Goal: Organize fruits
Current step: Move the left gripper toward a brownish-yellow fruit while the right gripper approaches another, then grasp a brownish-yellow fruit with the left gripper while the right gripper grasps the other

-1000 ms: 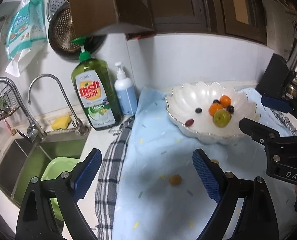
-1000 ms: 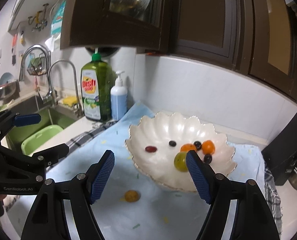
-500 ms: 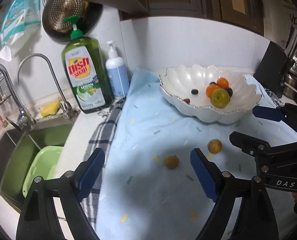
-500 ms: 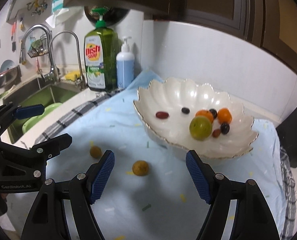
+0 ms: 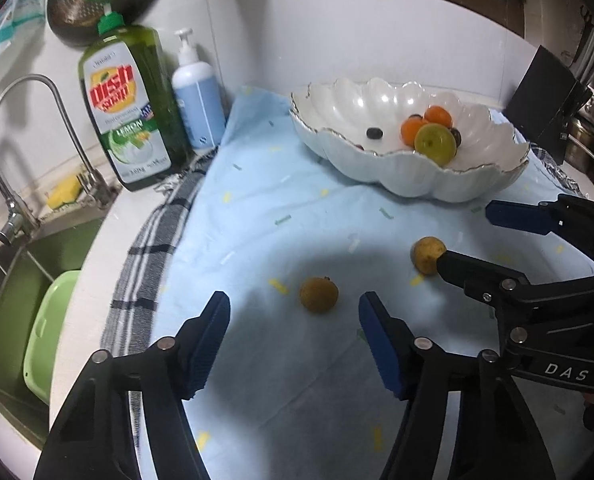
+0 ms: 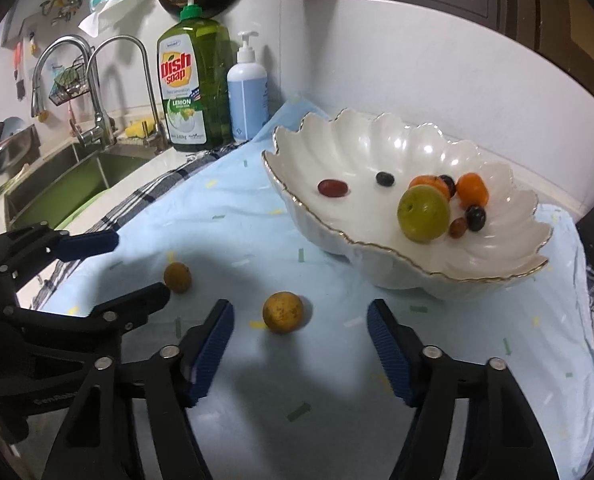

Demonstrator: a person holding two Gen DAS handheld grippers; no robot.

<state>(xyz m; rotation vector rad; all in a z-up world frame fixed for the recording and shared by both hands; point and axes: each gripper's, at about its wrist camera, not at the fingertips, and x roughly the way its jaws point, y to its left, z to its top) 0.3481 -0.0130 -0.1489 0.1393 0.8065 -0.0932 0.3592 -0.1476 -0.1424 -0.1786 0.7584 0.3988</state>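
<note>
Two small brown-yellow fruits lie on the light blue cloth. My left gripper point(image 5: 293, 316) is open and empty, with the nearer fruit point(image 5: 318, 294) just ahead between its fingers. My right gripper point(image 6: 299, 322) is open and empty, with the other fruit point(image 6: 283, 312) just ahead between its fingers; this fruit also shows in the left wrist view point(image 5: 427, 255). The white scalloped bowl point(image 6: 377, 148) behind holds a green fruit point(image 6: 423, 213), two orange fruits, a red grape and dark grapes. It also shows in the left wrist view point(image 5: 437, 184).
A green dish soap bottle point(image 5: 127, 108) and a blue pump bottle point(image 5: 197, 102) stand at the back left. A sink with a green basin point(image 5: 45, 332) and taps is at the left. A checked towel point(image 5: 153, 236) lies under the cloth's left edge. A black box point(image 5: 545, 92) stands at the right.
Both grippers have come down and forward toward the cloth. Each loose fruit now lies just ahead of the open fingers of one gripper.
</note>
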